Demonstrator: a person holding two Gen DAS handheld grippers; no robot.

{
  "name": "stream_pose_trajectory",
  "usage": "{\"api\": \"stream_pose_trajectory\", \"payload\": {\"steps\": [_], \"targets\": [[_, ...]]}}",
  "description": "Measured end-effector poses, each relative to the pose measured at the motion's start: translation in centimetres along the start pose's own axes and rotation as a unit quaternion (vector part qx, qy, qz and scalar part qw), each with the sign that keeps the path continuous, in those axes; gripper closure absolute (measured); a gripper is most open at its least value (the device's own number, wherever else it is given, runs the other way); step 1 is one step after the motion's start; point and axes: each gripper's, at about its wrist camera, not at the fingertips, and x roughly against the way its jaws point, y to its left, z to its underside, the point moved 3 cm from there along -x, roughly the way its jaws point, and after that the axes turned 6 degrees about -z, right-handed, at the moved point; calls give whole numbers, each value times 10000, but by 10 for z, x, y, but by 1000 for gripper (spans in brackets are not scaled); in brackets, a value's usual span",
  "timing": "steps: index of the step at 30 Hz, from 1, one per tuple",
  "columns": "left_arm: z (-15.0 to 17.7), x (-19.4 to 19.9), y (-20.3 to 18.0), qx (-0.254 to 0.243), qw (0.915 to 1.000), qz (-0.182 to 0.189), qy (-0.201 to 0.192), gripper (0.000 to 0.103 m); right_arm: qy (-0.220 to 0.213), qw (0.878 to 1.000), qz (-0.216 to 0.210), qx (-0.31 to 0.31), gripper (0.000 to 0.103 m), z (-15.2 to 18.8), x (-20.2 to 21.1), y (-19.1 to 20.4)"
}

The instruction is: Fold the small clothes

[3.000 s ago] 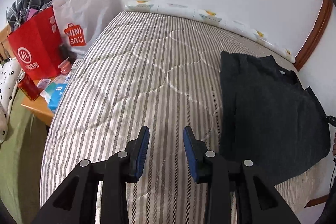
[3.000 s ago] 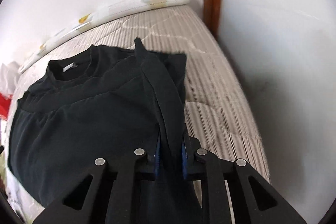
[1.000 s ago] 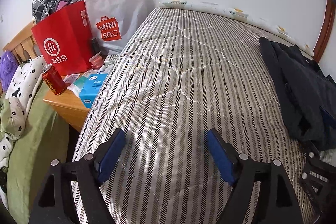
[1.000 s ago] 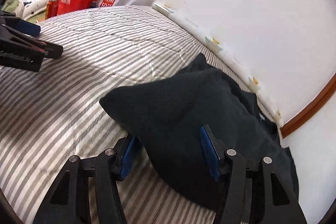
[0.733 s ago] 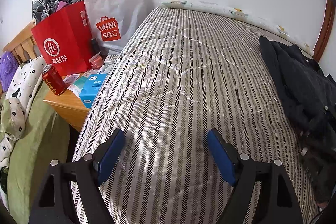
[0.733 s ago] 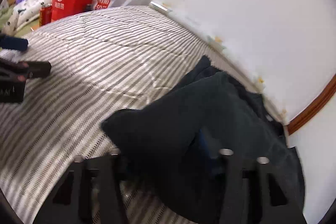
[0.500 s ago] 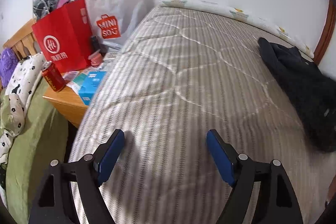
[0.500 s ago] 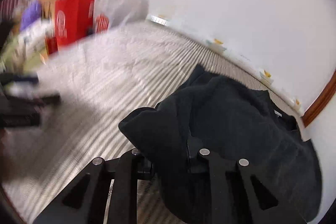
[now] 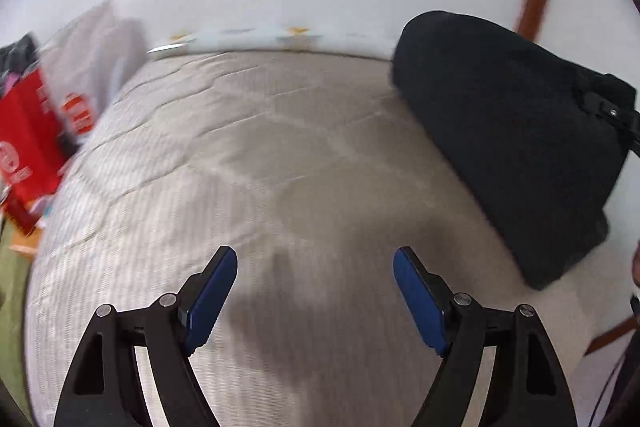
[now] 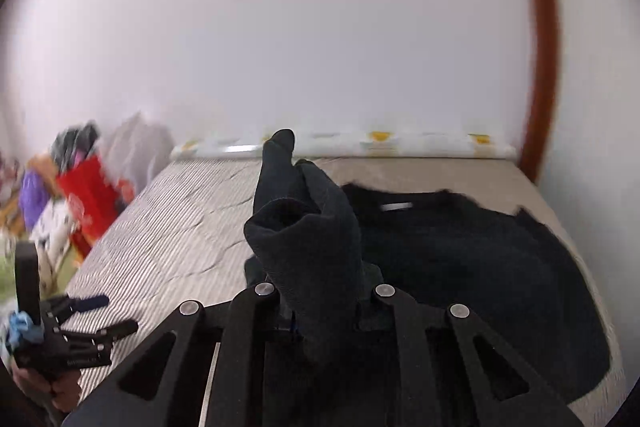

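The right gripper (image 10: 324, 307) has just been closing its jaws, and they now pinch a bunched fold of the black shirt (image 10: 472, 267). The gathered cloth stands up from between the fingers in a thick roll, its tip reaching up toward the far wall. The rest of the shirt trails behind it over the right side of the striped mattress (image 10: 180, 227), with a white neck label facing up near the far edge.

The left gripper (image 9: 314, 291) hangs over bare mattress with its jaws wide apart and nothing between the blue pads (image 9: 210, 293). In its view the shirt (image 9: 516, 147) shows as a dark mass lifted at the right.

A patterned pillow strip (image 10: 400, 143) lies along the far edge of the mattress against the wall. At the far left stand a red bag (image 9: 24, 147) and a white bag (image 9: 96, 67), both blurred.
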Motion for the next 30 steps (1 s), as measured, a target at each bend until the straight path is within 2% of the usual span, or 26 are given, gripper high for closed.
{"api": "stream_pose_trajectory", "payload": {"steps": [3, 6, 9, 11, 14, 16, 18, 22, 28, 30], "targets": [[-2, 0, -33, -166, 9989, 429, 17, 25, -351, 9981, 337, -372, 88, 3, 27, -60], [-3, 1, -62, -444, 9966, 700, 3, 25, -617, 9896, 766, -1051, 88, 22, 55, -134], [-5, 6, -96, -867, 9919, 924, -125, 25, -370, 9785, 1150, -1672, 87, 55, 63, -200], [-4, 10, -117, -1103, 9880, 1062, -205, 25, -73, 9706, 1073, -2153, 86, 85, 59, -237], [1, 10, -150, -1385, 9810, 1351, -118, 25, 123, 9664, 905, -2404, 81, 109, 59, -253], [4, 8, -165, -1493, 9782, 1441, -72, 25, 81, 9678, 1105, -2261, 67, 111, 67, -252], [7, 4, -184, -1597, 9742, 1598, 31, 25, 7, 9686, 1225, -2164, 60, 110, 75, -248], [16, -3, -218, -1857, 9667, 1751, 186, 25, 243, 9731, 1123, -1995, 56, 107, 73, -246], [30, -16, -255, -2028, 9635, 1690, 447, 27, 477, 9745, 1120, -1885, 54, 113, 69, -251], [32, -27, -264, -2079, 9620, 1667, 593, 36, 539, 9745, 1137, -1859, 54, 113, 63, -253]]}}
